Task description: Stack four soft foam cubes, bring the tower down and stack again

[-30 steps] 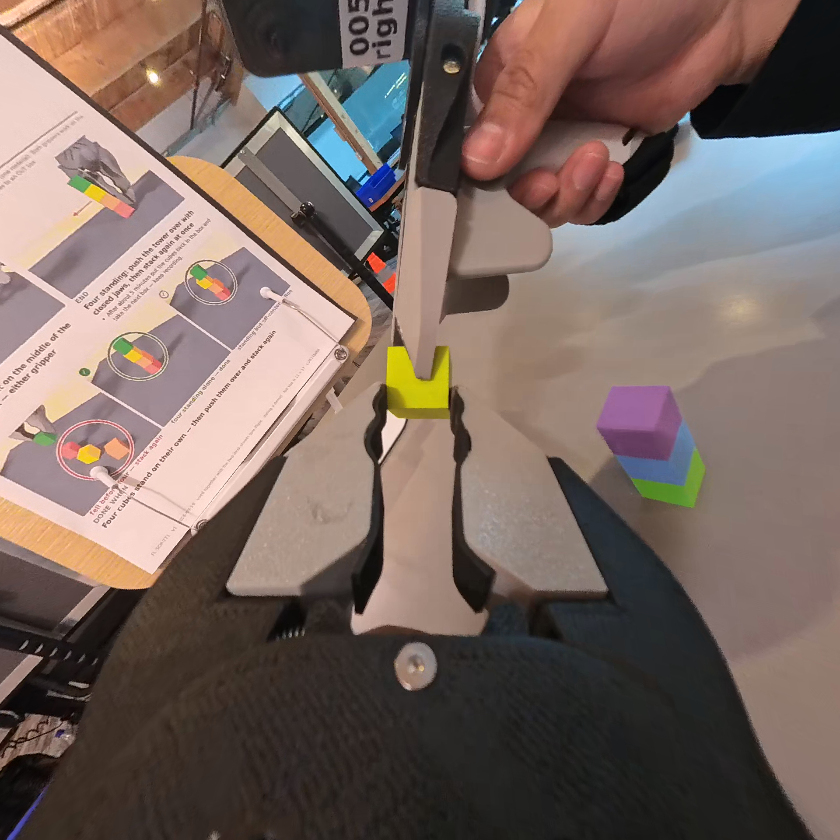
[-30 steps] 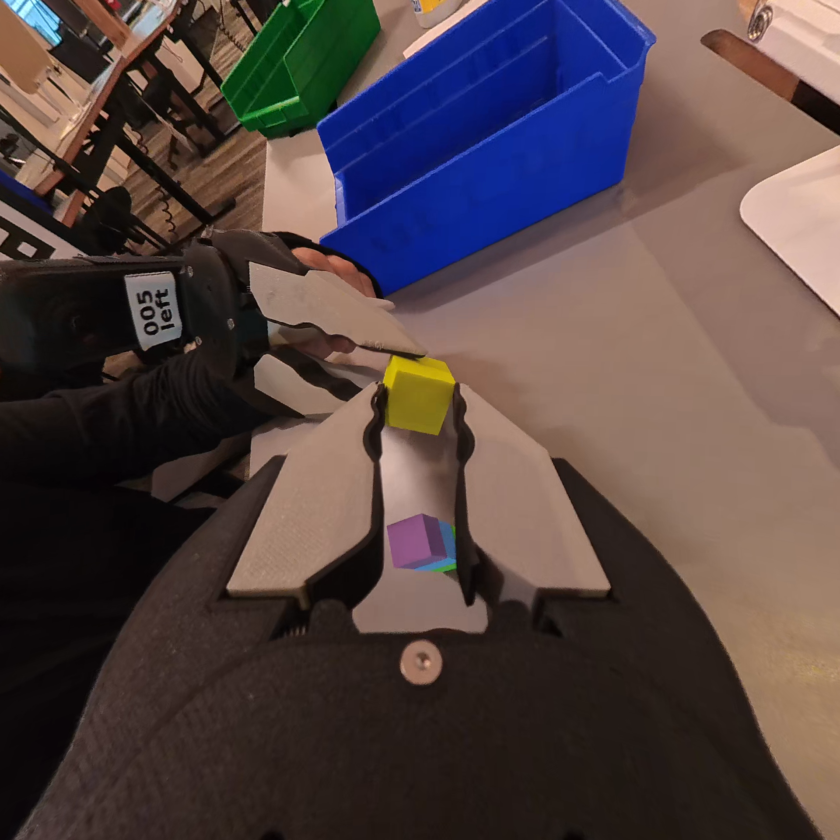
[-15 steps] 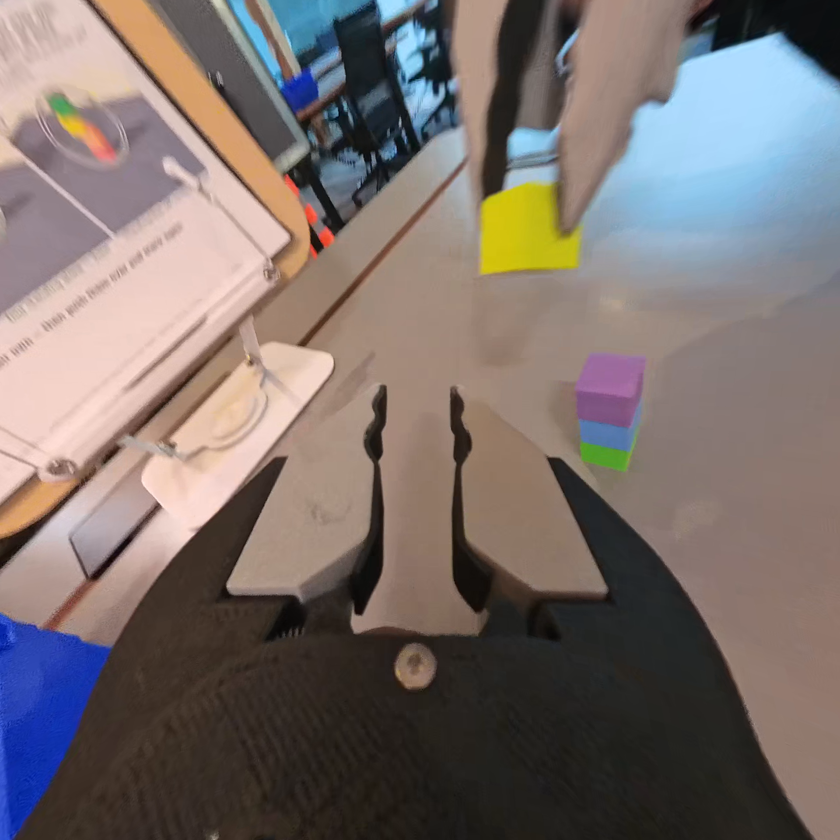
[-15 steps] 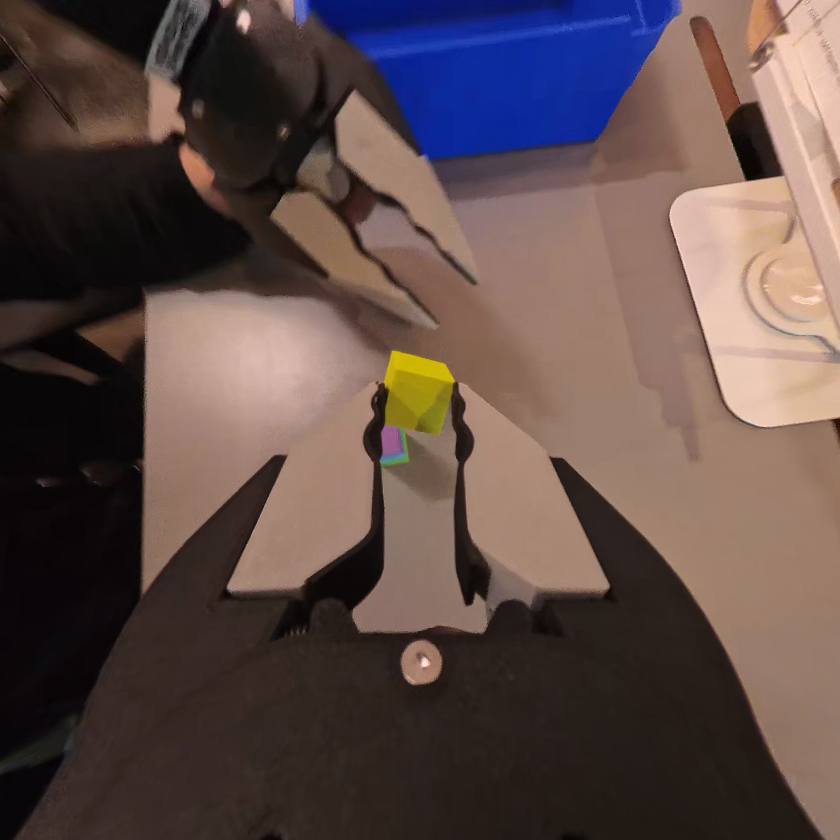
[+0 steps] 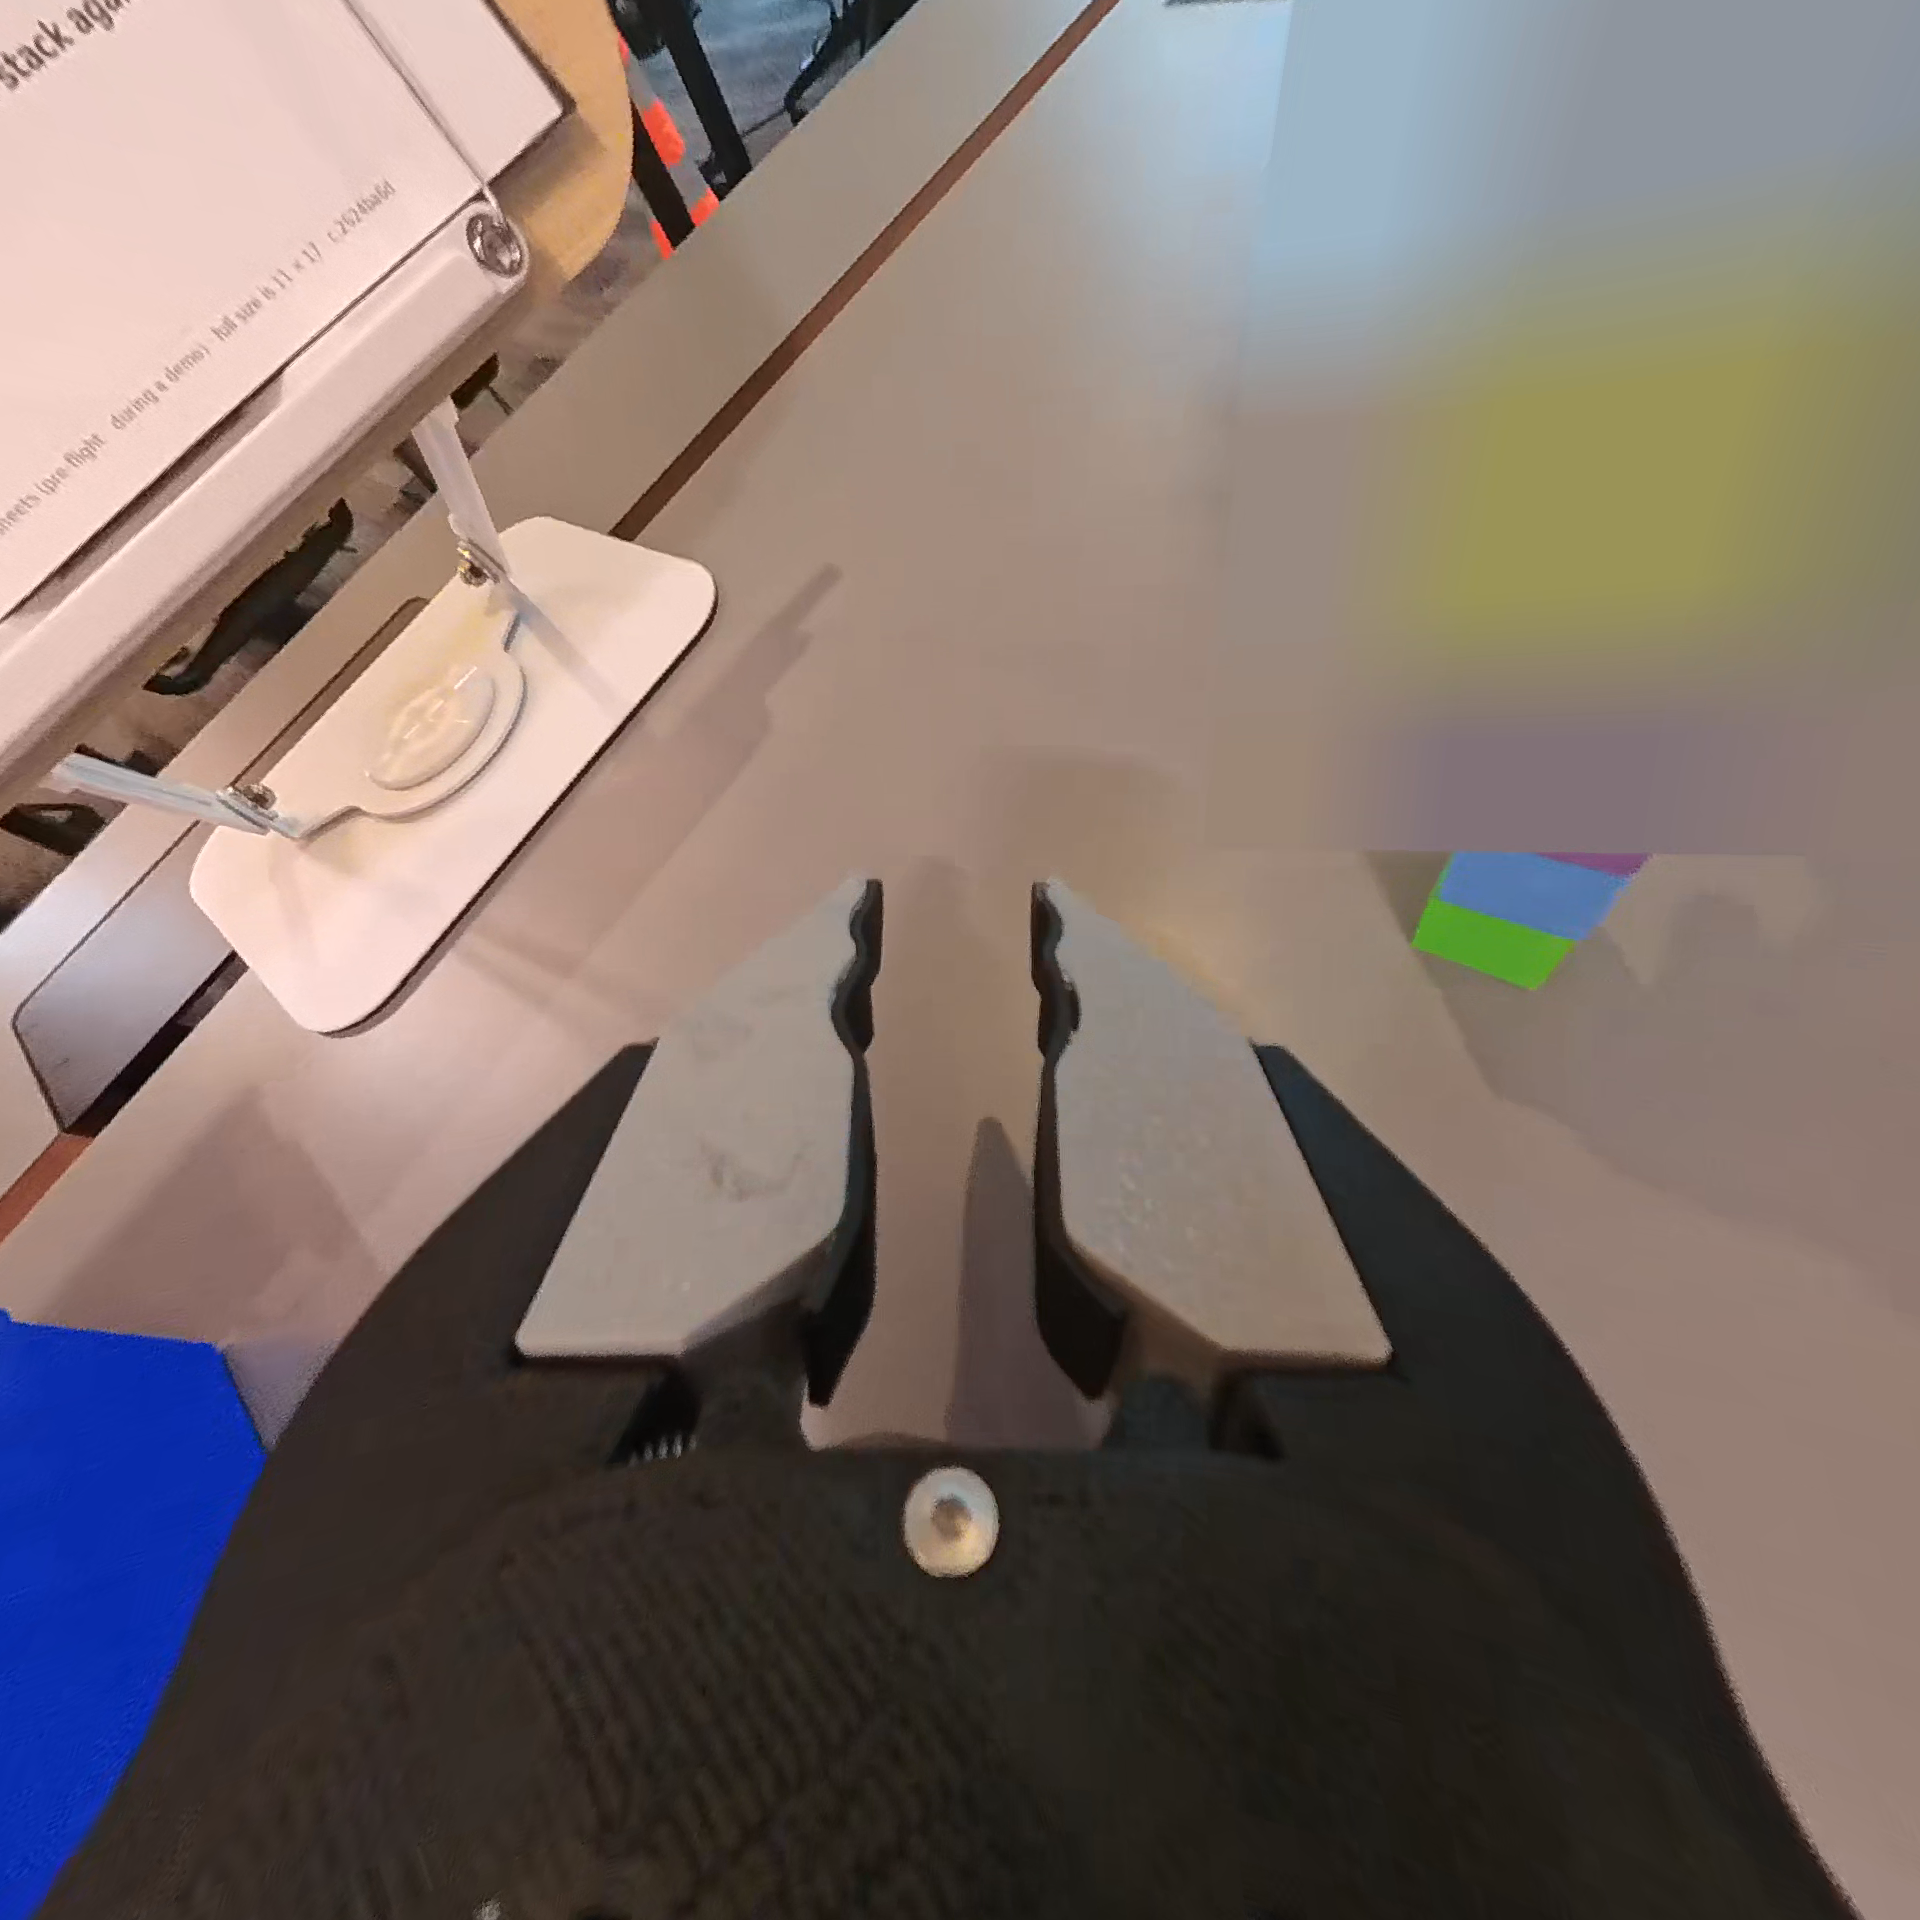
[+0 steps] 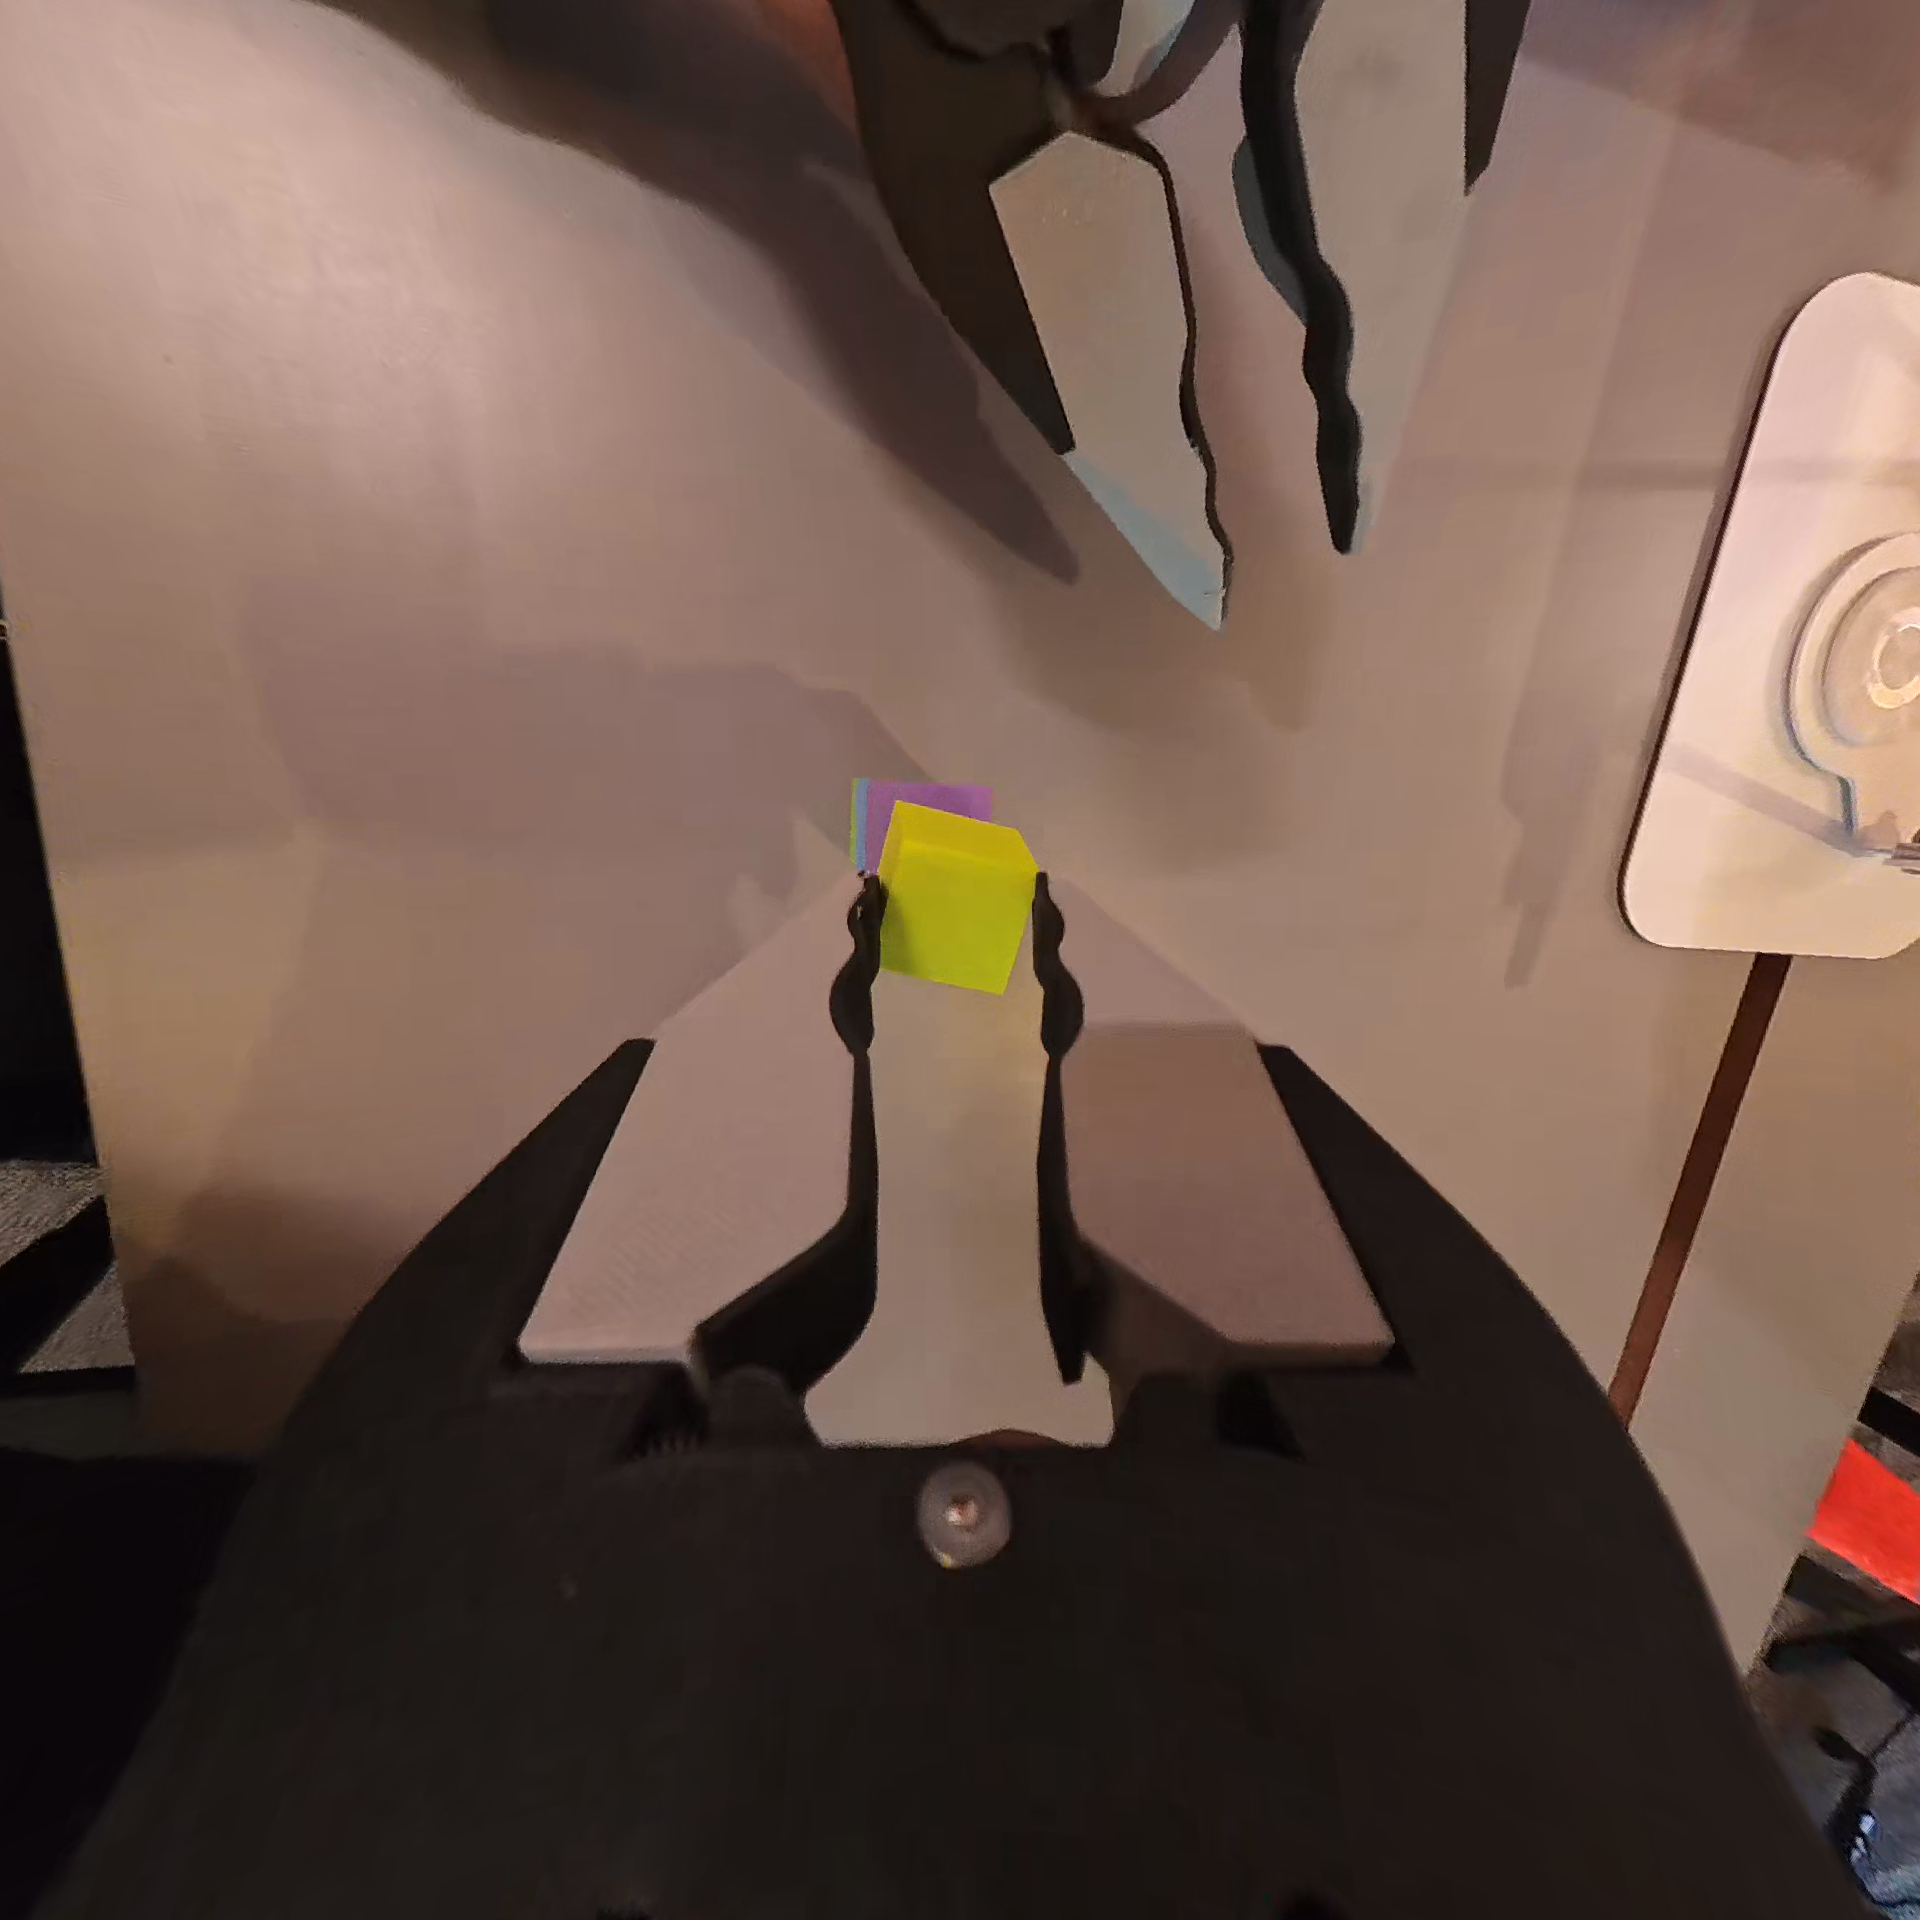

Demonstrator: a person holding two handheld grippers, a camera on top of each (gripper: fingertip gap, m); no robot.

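Overhead, right tongs [image 6: 954, 883] point steeply down at grey desk [image 6: 416, 520], clamping yellow foam cube [image 6: 951, 904] above purple-topped foam stack [image 6: 935, 802]; left tongs [image 5: 956, 894] slack, bare, angled low over desk.

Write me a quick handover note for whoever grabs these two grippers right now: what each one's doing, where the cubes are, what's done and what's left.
Right gripper: shut on the yellow cube, carried above the table, over the stack.
Left gripper: open, nothing between its fingers, off to the side of the stack.
Stack: green cube at the bottom, blue cube on it, purple cube on top, standing on the table.
Done: three cubes stacked, fourth picked up.
Left: square the yellow cube over the purple one, set it down, release. Then knock the tower over and stack again.
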